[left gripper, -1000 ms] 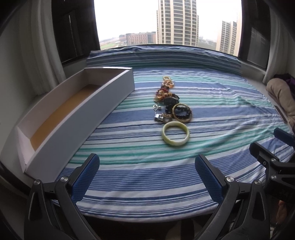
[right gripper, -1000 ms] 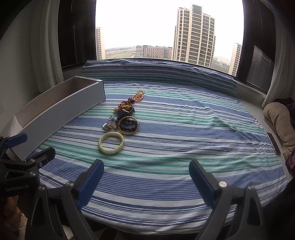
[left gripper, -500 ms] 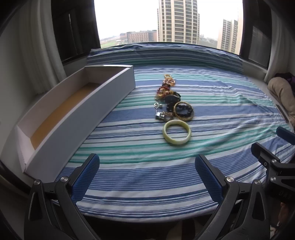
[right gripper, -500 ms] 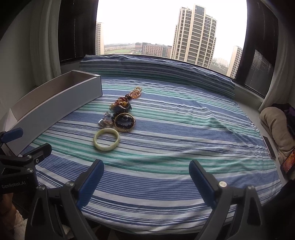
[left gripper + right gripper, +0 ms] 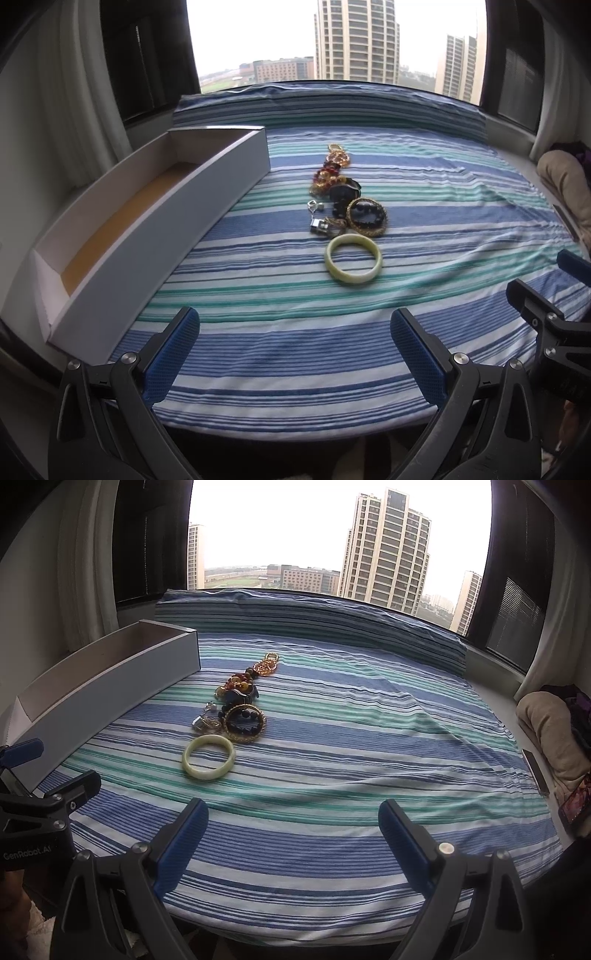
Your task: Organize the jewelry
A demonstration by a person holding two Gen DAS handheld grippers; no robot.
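Lying flat: pale green bangle (image 5: 352,264) (glossy, nearest) | beaded jewelry row (image 5: 334,173) behind | both jaws open, empty

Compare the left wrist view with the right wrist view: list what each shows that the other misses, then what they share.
Left only: the box's tan floor, with nothing visible in it, and the right gripper at the frame's right edge.

Right only: the left gripper at the frame's left edge and a phone at far right.

Both: the striped cloth, the green bangle nearest, the jewelry row behind it, open empty jaws.
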